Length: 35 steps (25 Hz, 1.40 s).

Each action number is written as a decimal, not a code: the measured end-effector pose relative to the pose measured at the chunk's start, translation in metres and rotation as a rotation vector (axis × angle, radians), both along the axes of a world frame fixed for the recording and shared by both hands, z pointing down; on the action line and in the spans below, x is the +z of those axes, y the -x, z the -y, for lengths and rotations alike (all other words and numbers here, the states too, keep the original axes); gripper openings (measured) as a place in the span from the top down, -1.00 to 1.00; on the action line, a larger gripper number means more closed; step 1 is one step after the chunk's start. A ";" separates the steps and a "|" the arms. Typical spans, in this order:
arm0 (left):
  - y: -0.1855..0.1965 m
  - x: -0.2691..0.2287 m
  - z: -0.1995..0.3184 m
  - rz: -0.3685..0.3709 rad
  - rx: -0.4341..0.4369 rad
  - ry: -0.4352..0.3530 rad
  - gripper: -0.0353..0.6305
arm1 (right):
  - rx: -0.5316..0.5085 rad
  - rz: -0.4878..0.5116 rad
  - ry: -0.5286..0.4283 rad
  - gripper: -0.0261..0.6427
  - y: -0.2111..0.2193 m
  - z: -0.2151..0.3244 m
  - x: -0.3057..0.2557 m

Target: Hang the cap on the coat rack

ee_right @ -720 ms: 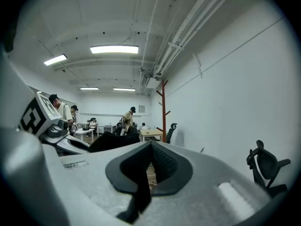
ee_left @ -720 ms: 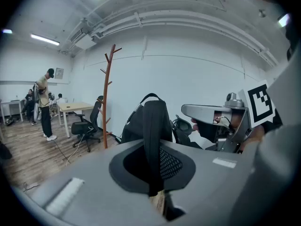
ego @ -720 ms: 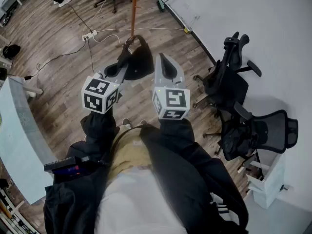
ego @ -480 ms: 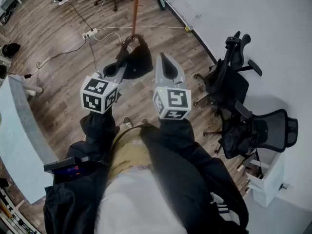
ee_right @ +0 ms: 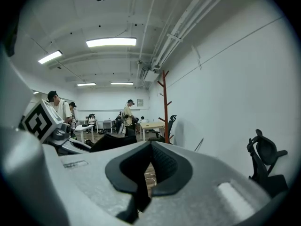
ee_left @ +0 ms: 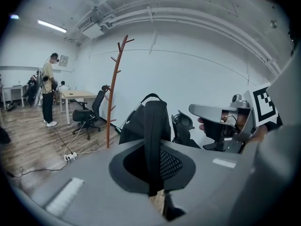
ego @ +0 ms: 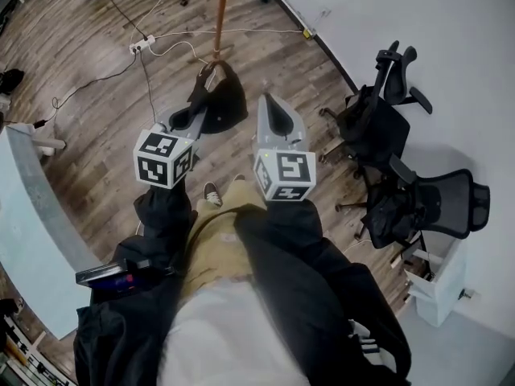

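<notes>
Left gripper (ego: 203, 96) clamped on cap (ego: 228, 103), cap held in the air near rack (ego: 220, 10), not touching it. Right gripper (ego: 269, 103) jaws together, empty, just beside cap.

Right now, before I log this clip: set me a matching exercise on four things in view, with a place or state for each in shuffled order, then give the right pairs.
Things:
1. cap
2. coat rack
3. power strip
4. office chairs

Places or states:
A. lies flat on the wood floor
B. stand at the head view's right, by the white wall
C. pinched in the shut left gripper
D. stands upright, its branches bare

Pairs: 1-C, 2-D, 3-A, 4-B.
</notes>
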<state>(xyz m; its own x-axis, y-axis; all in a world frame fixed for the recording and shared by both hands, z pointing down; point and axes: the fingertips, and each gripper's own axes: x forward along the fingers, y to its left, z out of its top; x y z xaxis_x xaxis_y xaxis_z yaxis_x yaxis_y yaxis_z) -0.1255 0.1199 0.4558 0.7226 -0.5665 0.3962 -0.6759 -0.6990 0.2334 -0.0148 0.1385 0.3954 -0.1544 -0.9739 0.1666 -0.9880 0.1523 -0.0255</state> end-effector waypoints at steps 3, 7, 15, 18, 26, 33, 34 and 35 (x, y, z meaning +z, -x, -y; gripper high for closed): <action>-0.003 0.006 0.010 0.001 -0.002 0.015 0.88 | -0.011 0.008 -0.003 0.94 -0.001 0.011 0.002; -0.012 0.005 0.033 0.012 -0.016 0.000 0.88 | -0.044 0.038 -0.023 0.94 -0.007 0.037 0.002; -0.028 -0.016 0.108 0.049 -0.068 -0.058 0.88 | -0.133 0.059 -0.083 0.94 -0.024 0.109 -0.021; -0.046 -0.013 0.139 0.064 -0.079 -0.057 0.88 | -0.131 0.065 -0.073 0.94 -0.047 0.139 -0.015; -0.065 -0.016 0.177 0.072 -0.113 -0.062 0.88 | -0.150 0.068 -0.048 0.94 -0.074 0.175 -0.009; -0.067 -0.022 0.194 0.085 -0.145 -0.082 0.88 | -0.150 0.092 -0.022 0.94 -0.090 0.182 0.003; -0.067 -0.022 0.195 0.086 -0.148 -0.082 0.88 | -0.151 0.094 -0.021 0.94 -0.090 0.183 0.003; -0.067 -0.023 0.196 0.085 -0.151 -0.084 0.88 | -0.151 0.095 -0.020 0.94 -0.091 0.183 0.003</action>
